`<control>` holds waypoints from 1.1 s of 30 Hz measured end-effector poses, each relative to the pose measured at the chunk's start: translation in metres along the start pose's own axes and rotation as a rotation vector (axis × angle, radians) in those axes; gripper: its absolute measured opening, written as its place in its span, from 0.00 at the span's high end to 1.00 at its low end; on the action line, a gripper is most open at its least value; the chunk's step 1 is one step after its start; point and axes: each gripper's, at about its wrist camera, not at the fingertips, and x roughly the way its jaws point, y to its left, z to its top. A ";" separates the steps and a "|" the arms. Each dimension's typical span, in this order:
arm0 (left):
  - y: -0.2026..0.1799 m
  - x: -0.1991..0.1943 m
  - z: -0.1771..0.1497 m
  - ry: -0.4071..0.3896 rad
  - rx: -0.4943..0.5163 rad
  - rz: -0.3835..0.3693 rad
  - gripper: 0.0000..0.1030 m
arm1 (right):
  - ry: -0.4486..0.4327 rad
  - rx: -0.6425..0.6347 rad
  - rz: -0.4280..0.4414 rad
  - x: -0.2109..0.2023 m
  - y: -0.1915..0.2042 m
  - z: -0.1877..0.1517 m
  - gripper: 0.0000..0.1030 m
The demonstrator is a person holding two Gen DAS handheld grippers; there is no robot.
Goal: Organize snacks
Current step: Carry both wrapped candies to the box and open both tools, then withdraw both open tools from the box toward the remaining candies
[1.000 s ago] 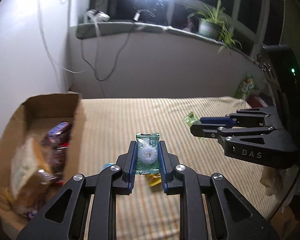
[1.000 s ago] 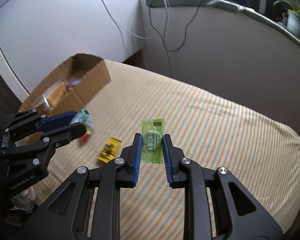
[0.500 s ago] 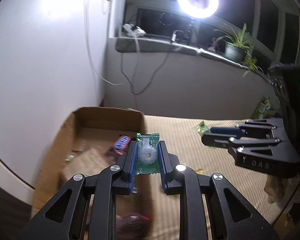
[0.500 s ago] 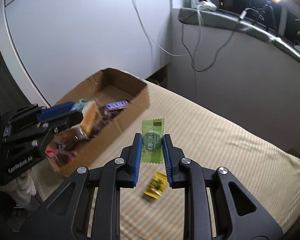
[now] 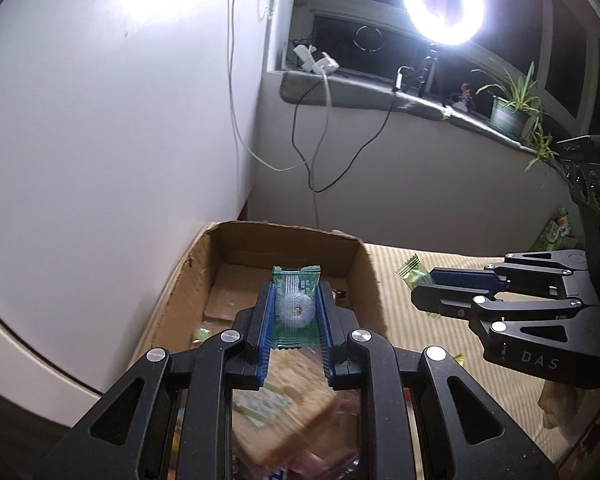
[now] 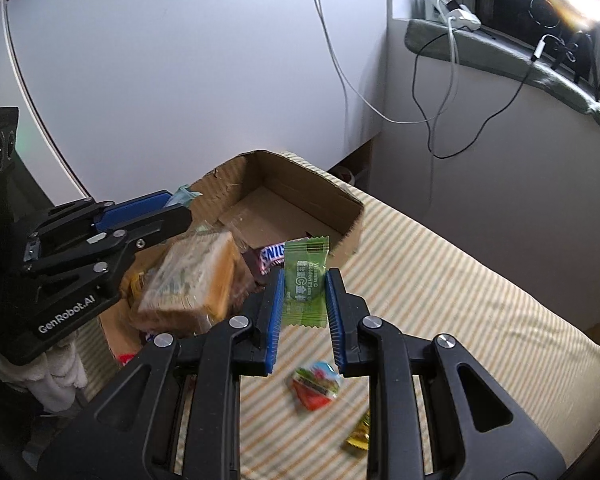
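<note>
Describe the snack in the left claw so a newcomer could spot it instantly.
Find the open brown cardboard box against the white wall. Above it, the left claw pinches a small teal-green sachet with a clear window showing a white ring-shaped candy; the right claw's wrapper is opaque lime green.

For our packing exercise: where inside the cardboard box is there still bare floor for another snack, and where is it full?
Bare floor shows at the far end of the cardboard box, between its back wall and the Snickers bar. The near end is crowded: the wrapped bread lies on other packets there.
</note>
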 end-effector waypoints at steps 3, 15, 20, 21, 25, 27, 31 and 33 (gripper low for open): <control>0.007 0.005 0.001 0.008 -0.007 0.013 0.82 | 0.008 -0.004 0.008 0.010 0.004 0.006 0.79; 0.021 0.016 0.002 0.026 -0.038 0.026 0.81 | 0.043 0.000 0.046 0.042 0.005 0.016 0.79; 0.020 0.020 0.004 0.033 -0.027 0.035 0.78 | 0.053 -0.006 0.056 0.050 0.005 0.017 0.79; 0.020 0.019 0.005 0.031 -0.028 0.040 0.78 | 0.054 -0.007 0.058 0.050 0.005 0.017 0.79; 0.022 0.016 0.007 0.026 -0.037 0.053 0.74 | 0.058 -0.005 0.075 0.052 0.004 0.019 0.79; 0.024 0.014 0.008 0.021 -0.038 0.059 0.71 | 0.056 -0.010 0.078 0.052 0.005 0.021 0.78; 0.024 0.012 0.010 0.021 -0.031 0.068 0.70 | 0.058 -0.034 0.074 0.049 0.009 0.022 0.77; 0.025 0.009 0.011 0.019 -0.030 0.068 0.70 | 0.055 -0.036 0.068 0.048 0.009 0.023 0.69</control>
